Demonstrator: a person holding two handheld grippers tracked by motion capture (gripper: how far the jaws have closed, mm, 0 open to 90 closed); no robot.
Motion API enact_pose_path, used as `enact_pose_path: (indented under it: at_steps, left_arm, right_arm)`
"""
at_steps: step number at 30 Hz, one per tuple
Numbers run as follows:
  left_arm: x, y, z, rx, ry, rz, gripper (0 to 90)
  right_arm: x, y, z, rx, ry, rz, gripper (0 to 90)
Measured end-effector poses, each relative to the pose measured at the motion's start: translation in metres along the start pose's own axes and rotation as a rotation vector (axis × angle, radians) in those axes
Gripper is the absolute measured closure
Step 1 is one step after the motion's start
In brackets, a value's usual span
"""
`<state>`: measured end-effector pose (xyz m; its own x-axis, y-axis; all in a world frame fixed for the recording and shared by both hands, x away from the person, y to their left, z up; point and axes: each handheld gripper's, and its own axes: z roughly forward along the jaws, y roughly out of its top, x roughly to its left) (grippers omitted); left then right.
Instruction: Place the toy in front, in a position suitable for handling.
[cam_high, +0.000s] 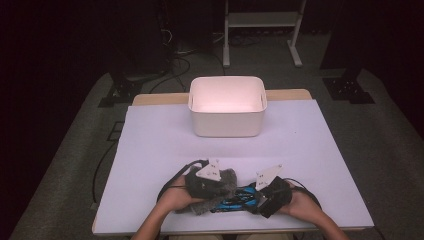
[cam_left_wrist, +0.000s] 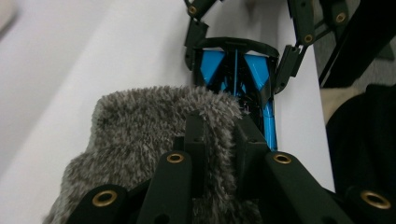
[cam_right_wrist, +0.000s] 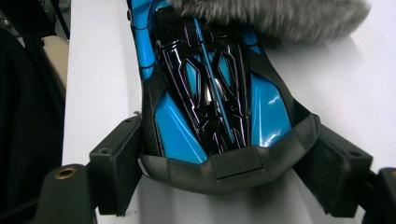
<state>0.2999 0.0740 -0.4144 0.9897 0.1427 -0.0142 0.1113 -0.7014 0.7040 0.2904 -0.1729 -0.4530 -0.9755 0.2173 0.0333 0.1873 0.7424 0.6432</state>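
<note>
A blue and black toy car (cam_high: 239, 198) lies on the white table cover near the front edge. A grey fuzzy cloth (cam_high: 226, 181) rests over its left end. In the left gripper view my left gripper (cam_left_wrist: 222, 135) is shut on a fold of the cloth (cam_left_wrist: 140, 121), with the car (cam_left_wrist: 212, 65) just beyond. In the right gripper view my right gripper (cam_right_wrist: 224, 163) has its wide-set jaws pressed against both sides of the car's (cam_right_wrist: 205, 93) dark rear wing, and the cloth (cam_right_wrist: 280, 16) covers the car's far end. In the high view the two grippers face each other along the car.
A white plastic bin (cam_high: 227, 125) stands at the middle of the table's far side. The white cover (cam_high: 300, 145) spreads between the bin and the hands. Black cables trail from both grippers. Dark floor and stands lie beyond the table.
</note>
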Motion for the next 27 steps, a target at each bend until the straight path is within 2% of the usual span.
enact_pose_path:
  at_steps: [1, 2, 3, 5, 6, 8, 11, 12, 15, 18, 21, 24, 27]
  left_arm:
    - [0.000, -0.001, -0.001, 0.001, 0.001, -0.010, 71.3]
    - [0.000, -0.002, -0.002, -0.004, -0.001, -0.030, 58.1]
    - [0.000, -0.004, -0.005, -0.015, -0.015, -0.050, 49.2]
    - [0.000, -0.006, -0.012, -0.051, -0.006, -0.074, 38.3]
    - [0.001, -0.007, -0.016, -0.057, -0.014, -0.083, 35.7]
    - [0.002, -0.010, -0.020, -0.068, -0.004, -0.090, 35.7]
    - [0.005, -0.012, -0.017, -0.029, 0.034, -0.131, 36.1]
    - [0.005, -0.012, -0.015, -0.021, 0.022, -0.131, 39.7]
    - [0.002, -0.010, -0.008, -0.012, -0.010, -0.103, 56.7]
    - [-0.005, -0.005, 0.001, 0.009, -0.012, -0.026, 67.0]
    - [-0.009, -0.002, 0.006, -0.003, 0.005, -0.004, 69.8]
    - [-0.007, -0.006, 0.004, -0.011, -0.004, 0.006, 73.0]
    - [-0.004, -0.010, -0.001, 0.023, -0.015, 0.021, 74.6]
  right_arm:
    - [0.000, 0.000, 0.000, -0.002, 0.001, 0.002, 20.8]
    - [0.000, -0.001, 0.000, -0.004, 0.001, 0.003, 20.8]
    - [0.000, -0.001, 0.000, -0.007, 0.001, 0.003, 20.8]
    - [0.000, -0.001, 0.000, -0.010, 0.003, 0.003, 20.7]
    - [0.000, -0.001, 0.000, -0.012, 0.004, 0.001, 20.7]
    - [-0.001, -0.001, 0.000, -0.011, 0.005, 0.000, 20.7]
    - [0.000, -0.001, 0.000, -0.007, 0.003, -0.001, 20.8]
    - [0.000, -0.001, 0.000, -0.007, 0.003, -0.001, 20.8]
    - [0.000, -0.001, 0.000, -0.006, 0.000, -0.004, 21.1]
    - [0.000, -0.001, 0.000, -0.011, 0.002, -0.002, 21.1]
    - [0.000, -0.001, 0.000, -0.012, 0.006, -0.002, 21.4]
    - [0.000, -0.001, 0.000, -0.007, 0.004, -0.005, 21.7]
    - [0.001, 0.001, 0.000, 0.001, -0.003, -0.010, 22.0]
